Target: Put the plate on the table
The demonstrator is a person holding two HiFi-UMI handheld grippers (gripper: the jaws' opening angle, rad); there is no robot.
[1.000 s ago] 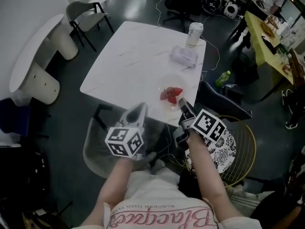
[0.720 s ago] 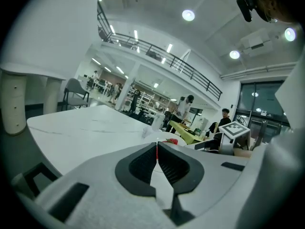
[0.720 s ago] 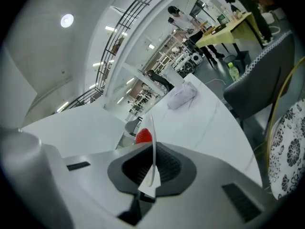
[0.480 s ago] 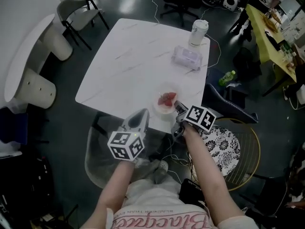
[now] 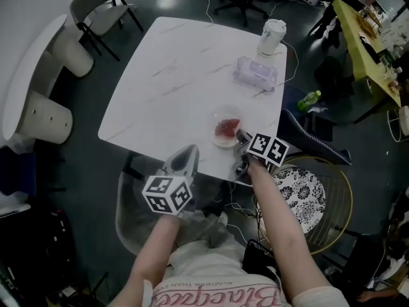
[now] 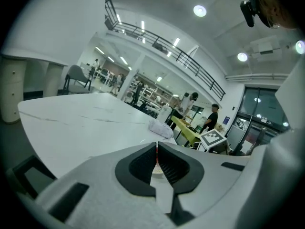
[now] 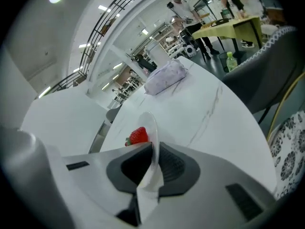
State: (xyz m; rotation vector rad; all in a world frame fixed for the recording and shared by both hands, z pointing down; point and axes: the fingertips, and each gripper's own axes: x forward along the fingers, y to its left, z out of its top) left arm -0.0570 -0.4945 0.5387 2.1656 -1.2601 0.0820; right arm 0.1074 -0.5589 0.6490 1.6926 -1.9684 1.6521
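head view: running dim and grey, white tabletop (image 5: 172,75) showing brightest | gripper views: round ceiling lamps (image 6: 199,10) glaring overhead, light falling even, shadows lying faint | edges: fisheye bending lines, corners going black | focus: left tongs (image 6: 156,149) and right tongs (image 7: 153,149) looking soft up close

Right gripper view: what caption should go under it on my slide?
Right claw pinching the rim of a clear plate with a strawberry, white marble table beyond.
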